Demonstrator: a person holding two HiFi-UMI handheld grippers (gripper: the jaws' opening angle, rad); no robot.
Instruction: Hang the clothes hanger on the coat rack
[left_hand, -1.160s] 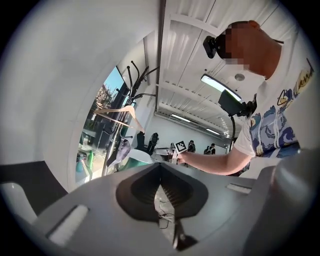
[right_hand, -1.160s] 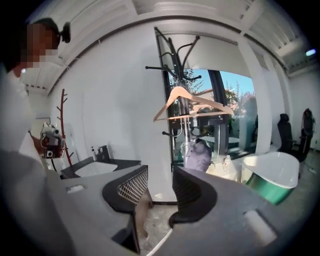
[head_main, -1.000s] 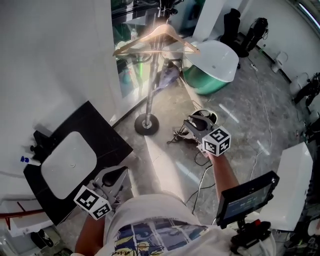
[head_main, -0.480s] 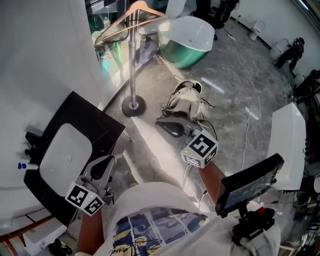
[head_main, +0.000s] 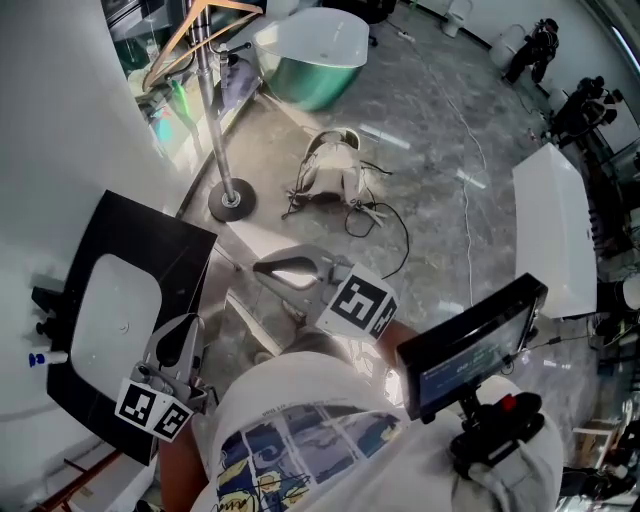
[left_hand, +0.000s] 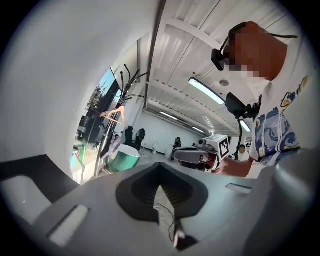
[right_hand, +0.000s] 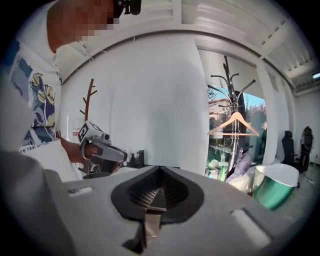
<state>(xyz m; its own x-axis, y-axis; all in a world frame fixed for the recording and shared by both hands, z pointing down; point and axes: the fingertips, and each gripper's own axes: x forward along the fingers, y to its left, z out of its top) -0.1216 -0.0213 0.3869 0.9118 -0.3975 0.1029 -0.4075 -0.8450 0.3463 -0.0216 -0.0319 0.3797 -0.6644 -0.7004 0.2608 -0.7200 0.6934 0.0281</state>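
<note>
A wooden clothes hanger (head_main: 190, 30) hangs on the metal coat rack (head_main: 213, 110) at the top left of the head view. Neither gripper touches it. My right gripper (head_main: 285, 272) is held close to my body, far from the rack, shut with nothing in it. My left gripper (head_main: 178, 340) is low at the left over the black counter, its jaws also together and empty. The right gripper view shows the hanger (right_hand: 233, 125) on the rack (right_hand: 232, 95) in the distance, beyond the shut jaws of the right gripper (right_hand: 160, 192). The left gripper (left_hand: 161, 182) view shows the hanger (left_hand: 114, 114) far off.
A black counter (head_main: 190, 250) with a white basin is at the left. A green and white tub (head_main: 310, 50) stands behind the rack's round base (head_main: 230, 205). A white device with cables (head_main: 330, 175) lies on the floor. A white box (head_main: 555, 230) is at the right. A small screen (head_main: 470, 350) sits near my chest.
My right gripper has drawn back from the rack toward my body and its jaws have closed. The hanger stays on the rack. The head view has swung to the right.
</note>
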